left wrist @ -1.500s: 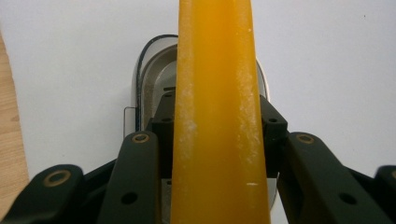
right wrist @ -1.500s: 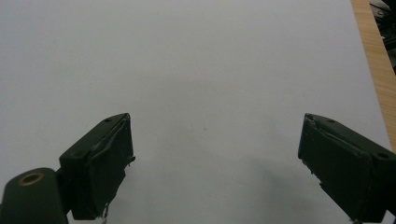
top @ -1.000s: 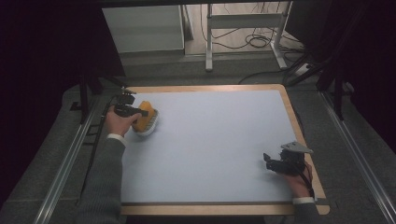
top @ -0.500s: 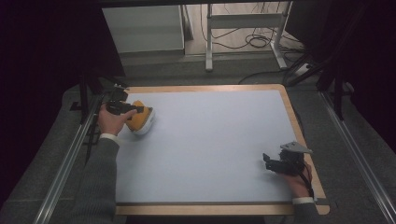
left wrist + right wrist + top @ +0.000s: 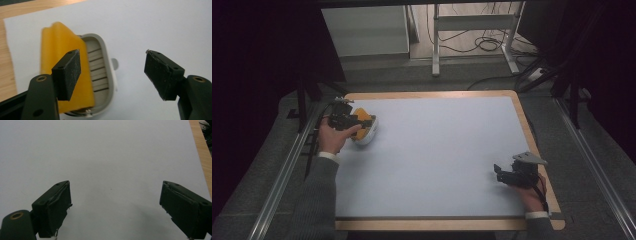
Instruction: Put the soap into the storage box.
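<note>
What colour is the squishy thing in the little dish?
Yellow-orange sponge; the left gripper view shows it best.

A pale blue mat (image 5: 437, 155) covers the wood-edged worktop (image 5: 527, 125). Beyond it stand a white cabinet (image 5: 367, 30) and a metal table frame (image 5: 472, 30), with black cables (image 5: 492, 45) on the floor.

Yellow sponge (image 5: 60, 75) in a white, slatted tray (image 5: 100, 75); pale blue mat (image 5: 442, 150); light wood table (image 5: 532, 130).

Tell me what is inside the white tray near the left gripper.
A yellow sponge lies in the white tray, covering about half of it. Beside the sponge a slatted floor shows. Whatever sits beneath the sponge is hidden.
</note>
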